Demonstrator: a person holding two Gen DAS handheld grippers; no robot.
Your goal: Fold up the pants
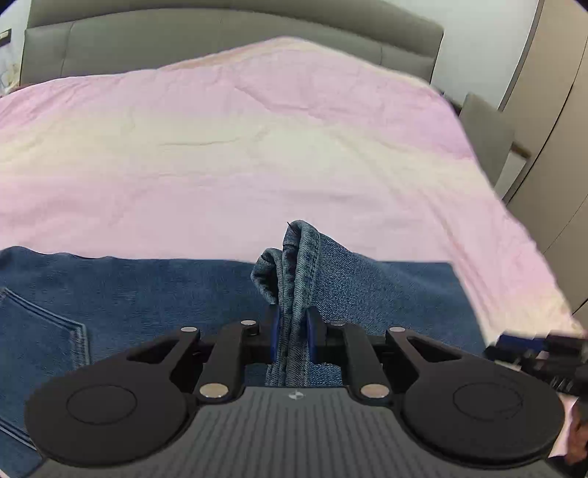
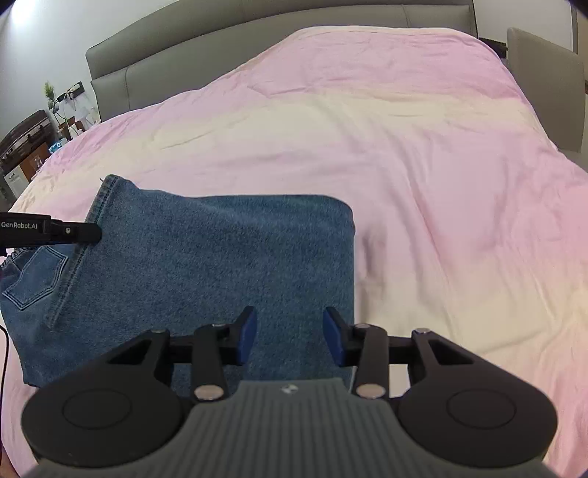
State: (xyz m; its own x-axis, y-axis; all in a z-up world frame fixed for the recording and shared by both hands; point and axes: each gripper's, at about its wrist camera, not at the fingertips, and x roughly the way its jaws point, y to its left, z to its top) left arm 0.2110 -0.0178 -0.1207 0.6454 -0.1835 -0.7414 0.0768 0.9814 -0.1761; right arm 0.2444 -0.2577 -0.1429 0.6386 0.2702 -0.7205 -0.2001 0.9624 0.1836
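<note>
Blue denim pants (image 1: 147,294) lie folded on the pink bed cover (image 1: 257,147), a back pocket (image 1: 36,331) showing at the left. My left gripper (image 1: 293,320) is shut on a bunched hem (image 1: 297,264) of a leg, lifted off the rest of the cloth. In the right wrist view the pants (image 2: 220,250) form a broad rectangle, and the left gripper (image 2: 73,231) pinches their raised left edge. My right gripper (image 2: 290,334) hovers open over the near right part of the denim, with no cloth between its blue pads (image 2: 246,334). It shows blurred at the right edge of the left wrist view (image 1: 533,349).
The bed cover (image 2: 404,147) stretches far and right of the pants. A grey padded headboard (image 1: 220,33) closes the far side. A bedside unit with clutter (image 2: 22,147) stands at the left, a grey panel (image 2: 544,84) and wardrobe doors (image 1: 551,147) at the right.
</note>
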